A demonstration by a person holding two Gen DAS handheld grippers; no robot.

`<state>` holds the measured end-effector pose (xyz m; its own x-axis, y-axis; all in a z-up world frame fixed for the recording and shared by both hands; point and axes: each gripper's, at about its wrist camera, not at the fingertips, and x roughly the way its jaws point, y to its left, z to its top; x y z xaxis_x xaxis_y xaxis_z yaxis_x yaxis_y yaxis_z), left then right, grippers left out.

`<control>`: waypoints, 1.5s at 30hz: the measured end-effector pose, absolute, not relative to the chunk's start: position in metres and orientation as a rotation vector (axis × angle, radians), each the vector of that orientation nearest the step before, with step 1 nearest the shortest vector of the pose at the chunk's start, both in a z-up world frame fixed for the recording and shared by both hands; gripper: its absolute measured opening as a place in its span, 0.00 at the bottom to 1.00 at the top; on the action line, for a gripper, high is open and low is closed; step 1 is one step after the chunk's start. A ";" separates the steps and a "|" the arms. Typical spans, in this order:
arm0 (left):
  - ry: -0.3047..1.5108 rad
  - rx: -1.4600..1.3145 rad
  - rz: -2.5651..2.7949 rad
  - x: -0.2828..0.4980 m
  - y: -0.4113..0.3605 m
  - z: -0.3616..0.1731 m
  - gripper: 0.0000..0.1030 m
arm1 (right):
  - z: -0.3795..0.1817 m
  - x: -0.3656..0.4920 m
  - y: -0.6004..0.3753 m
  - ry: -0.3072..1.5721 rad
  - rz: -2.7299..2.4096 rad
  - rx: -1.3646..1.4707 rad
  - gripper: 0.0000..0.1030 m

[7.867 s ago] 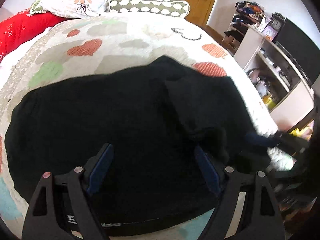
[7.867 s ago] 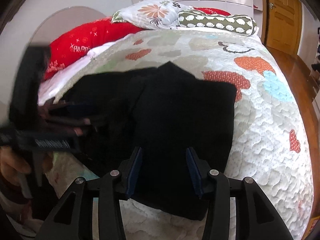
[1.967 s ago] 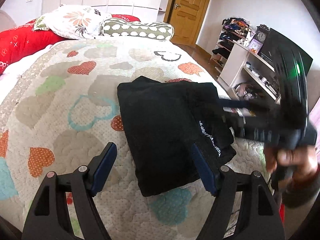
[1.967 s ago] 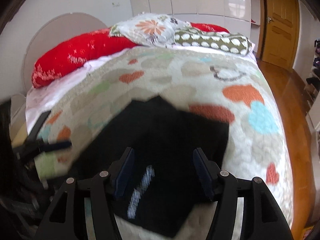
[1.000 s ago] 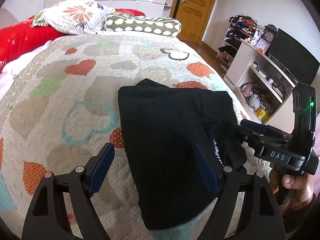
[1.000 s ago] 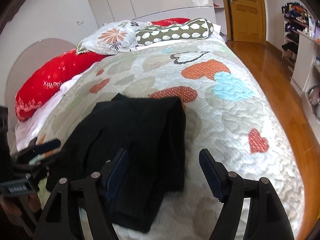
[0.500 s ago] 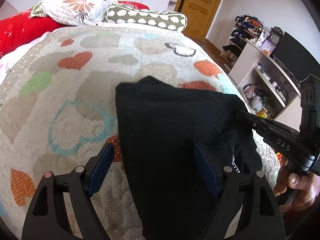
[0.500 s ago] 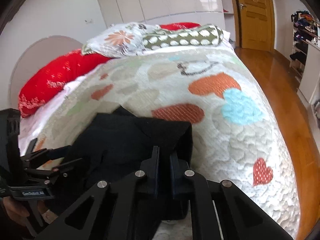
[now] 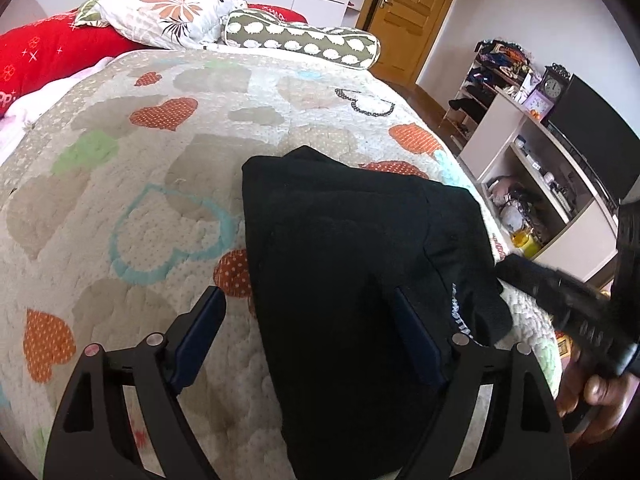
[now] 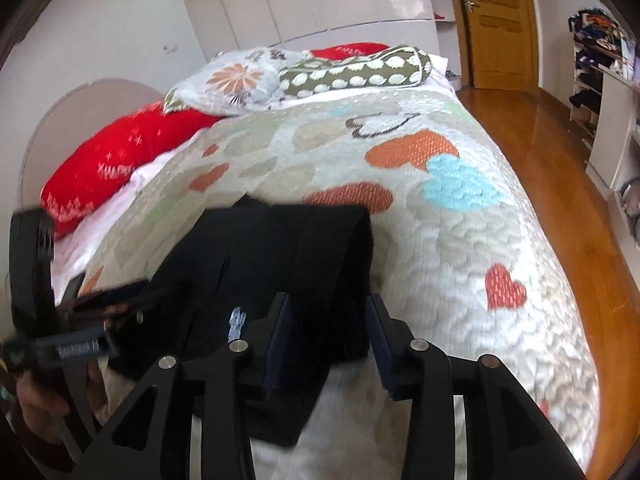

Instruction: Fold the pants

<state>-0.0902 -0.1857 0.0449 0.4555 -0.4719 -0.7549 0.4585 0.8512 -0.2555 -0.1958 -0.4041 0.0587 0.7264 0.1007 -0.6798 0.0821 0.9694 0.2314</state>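
Pants (image 9: 352,264) folded mid-frame; final tidy. Right gripper (image 10: 326,344) opening, cloth between jaws (unpinched); left gripper (image 9: 308,336) wide, empty. Next: smooth the edge.

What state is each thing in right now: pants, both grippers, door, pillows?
Black pants: folded into a compact stack, lying on the quilt.
Left gripper: open wide, holding nothing.
Right gripper: jaws opening, pants edge between them, not clamped.
Wooden door: closed.
Floral pillow, spotted bolster, red pillow: lying at the head of the bed.
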 end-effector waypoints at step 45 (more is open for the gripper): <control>1.004 -0.094 -0.665 -0.073 -0.167 0.036 0.83 | 0.022 -0.171 -0.427 0.791 0.114 0.461 0.72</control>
<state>-0.0728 -0.1665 0.0356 0.3587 -0.5565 -0.7495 0.4729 0.8006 -0.3681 -0.1708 -0.4267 0.0220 0.7026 0.2683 -0.6591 0.0711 0.8951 0.4401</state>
